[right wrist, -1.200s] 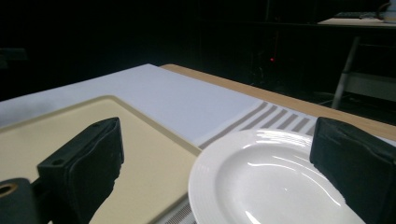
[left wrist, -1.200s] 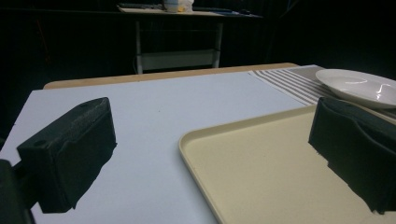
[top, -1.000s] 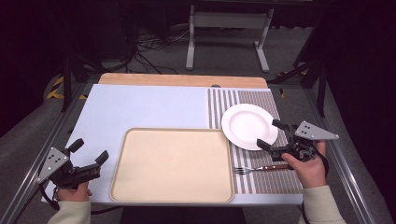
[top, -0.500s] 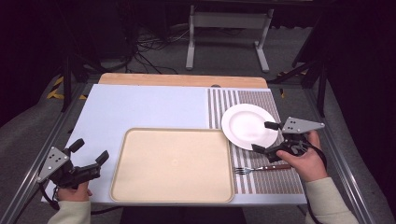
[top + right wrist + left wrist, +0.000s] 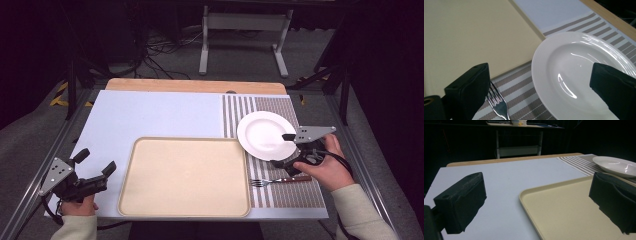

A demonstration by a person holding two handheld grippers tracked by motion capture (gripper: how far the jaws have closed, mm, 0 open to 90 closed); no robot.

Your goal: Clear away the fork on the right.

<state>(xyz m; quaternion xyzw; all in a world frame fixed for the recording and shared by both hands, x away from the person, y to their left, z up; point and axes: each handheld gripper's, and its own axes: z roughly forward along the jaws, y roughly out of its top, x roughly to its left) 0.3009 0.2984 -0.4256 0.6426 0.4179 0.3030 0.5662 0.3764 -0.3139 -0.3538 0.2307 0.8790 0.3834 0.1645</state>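
Note:
A white plate (image 5: 263, 134) lies on the striped placemat (image 5: 282, 195) at the right. A fork (image 5: 279, 180) with a dark handle lies on the mat just in front of it. My right gripper (image 5: 283, 150) is open at the plate's near right rim, one jaw over the rim and one beside it. In the right gripper view the plate (image 5: 579, 65) spans the gap of my right gripper (image 5: 540, 82), and the fork (image 5: 497, 102) tines lie by the left jaw. My left gripper (image 5: 96, 162) stays open and empty at the table's front left corner.
A large beige tray (image 5: 150, 200) sits empty at the front centre, its right edge close to the plate and fork. In the left gripper view the tray (image 5: 564, 212) corner lies between the jaws of my left gripper (image 5: 536, 187). Pale blue table surface (image 5: 150, 115) stretches behind it.
My right gripper has moved left and slightly forward, from beside the plate to over its near right rim. The left gripper has not moved.

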